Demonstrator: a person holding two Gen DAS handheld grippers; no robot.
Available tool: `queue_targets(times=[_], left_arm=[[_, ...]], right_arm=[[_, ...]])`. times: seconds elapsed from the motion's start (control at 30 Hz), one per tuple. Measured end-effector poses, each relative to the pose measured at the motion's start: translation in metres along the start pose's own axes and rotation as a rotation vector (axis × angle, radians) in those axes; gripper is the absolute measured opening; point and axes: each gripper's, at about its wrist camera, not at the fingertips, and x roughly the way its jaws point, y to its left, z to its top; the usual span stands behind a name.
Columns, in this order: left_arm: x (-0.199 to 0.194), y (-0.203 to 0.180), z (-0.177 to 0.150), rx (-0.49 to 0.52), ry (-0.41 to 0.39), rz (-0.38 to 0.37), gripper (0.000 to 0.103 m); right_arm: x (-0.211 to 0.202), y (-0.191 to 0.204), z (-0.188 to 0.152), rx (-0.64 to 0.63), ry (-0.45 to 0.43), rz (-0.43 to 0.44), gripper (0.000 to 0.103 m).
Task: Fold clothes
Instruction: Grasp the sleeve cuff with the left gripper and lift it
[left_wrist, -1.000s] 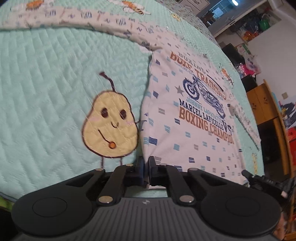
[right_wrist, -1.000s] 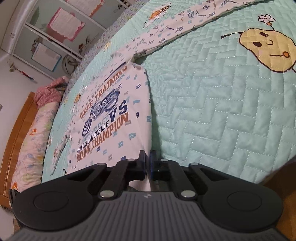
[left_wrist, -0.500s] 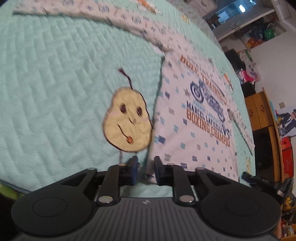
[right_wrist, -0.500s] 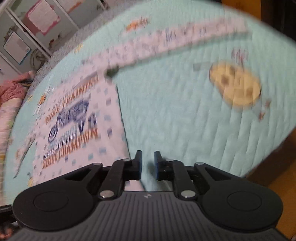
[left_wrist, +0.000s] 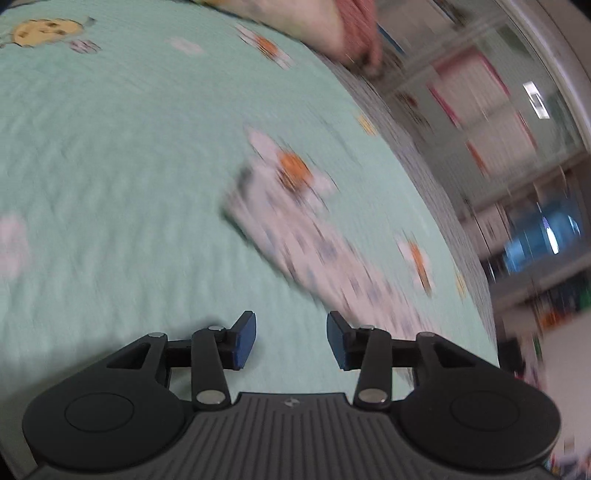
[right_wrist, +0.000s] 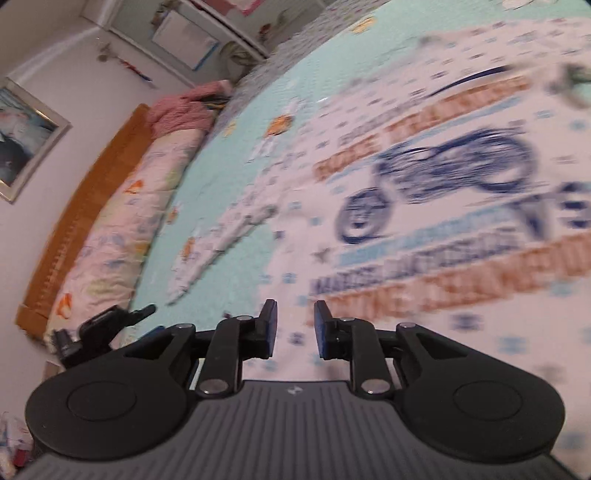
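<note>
Sleeve position governs our next grasp: in the left wrist view it lies ahead and right of our left gripper, long axis slanting from upper left down to lower right across the green quilt. Left jaws are opening, moderately wide, nothing between them. Our right gripper hovers over the shirt body, printed side up, flat on the quilt; its jaws are opening too, narrower, and empty. We judge the left hand nearer the sleeve, though motion blur limits certainty.
</note>
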Motion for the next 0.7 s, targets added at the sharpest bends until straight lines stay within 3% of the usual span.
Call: queue_targets(times=[0.07,0.13,0.23,0.57,0.7], left_arm=[[0.007,0.003,0.013,-0.011,-0.02,0.017,0.049],[0.016,0.006,0.024,-0.018,-0.037,0.031,0.05],[0.027,0.011,0.037,-0.042,-0.051,0.058,0.051],[0.047,0.004,0.04,-0.008,-0.057,0.049,0.059],[0.054,-0.002,0.04,0.041,-0.059,0.052,0.057]], right_arm=[[0.016,0.003,0.003,0.036,0.005,0.045,0.029],[0.03,0.004,0.003,0.03,0.014,0.026,0.037],[0.042,-0.004,-0.003,0.036,0.025,0.0,0.041],[0.048,-0.012,-0.011,0.04,0.034,-0.012,0.041],[0.047,-0.01,-0.013,0.029,0.031,-0.023,0.041]])
